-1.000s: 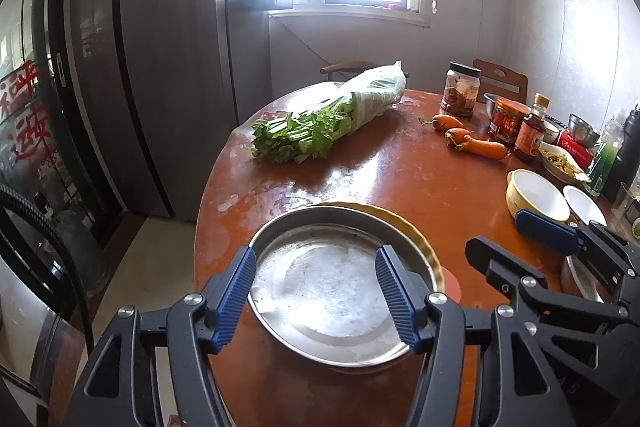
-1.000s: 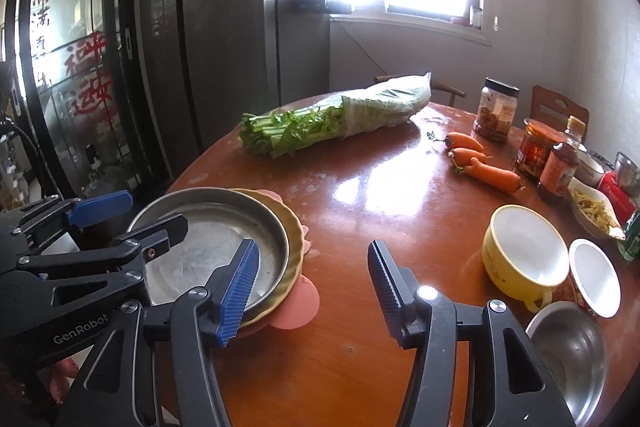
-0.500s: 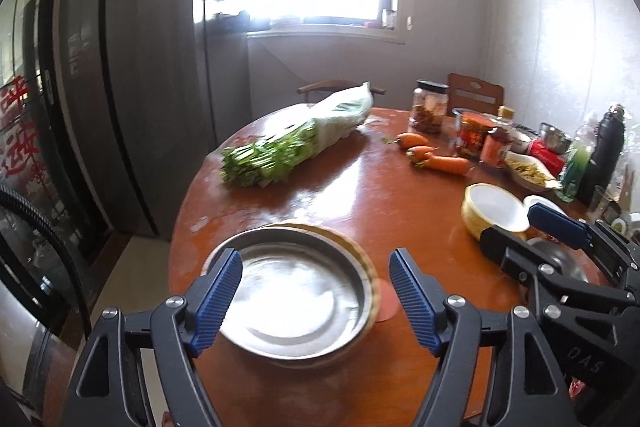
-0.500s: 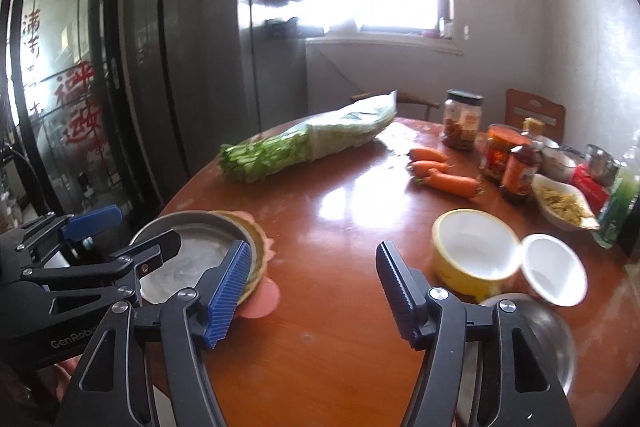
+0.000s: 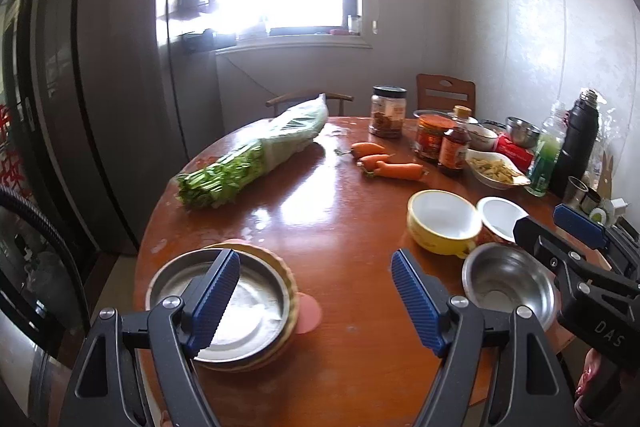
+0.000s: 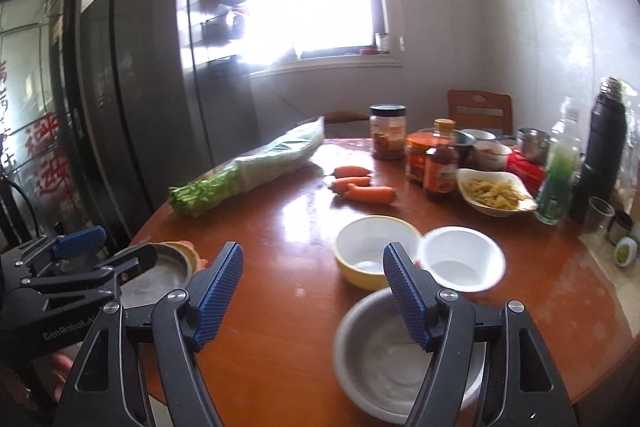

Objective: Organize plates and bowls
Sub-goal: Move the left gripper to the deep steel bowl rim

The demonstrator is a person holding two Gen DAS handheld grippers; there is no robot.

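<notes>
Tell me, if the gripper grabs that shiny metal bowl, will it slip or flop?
The metal bowl looks rigid, so it probably won't flop. Its polished, curved wall may slide between the pads, so gripping the rim seems safer. It appears thin and empty, so likely light, and it could skid on the glossy table if pushed.

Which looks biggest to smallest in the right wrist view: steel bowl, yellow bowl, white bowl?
1. Steel bowl, though it sits nearest the camera, so that rank is unsure.
2. Yellow bowl and white bowl look alike.
</notes>
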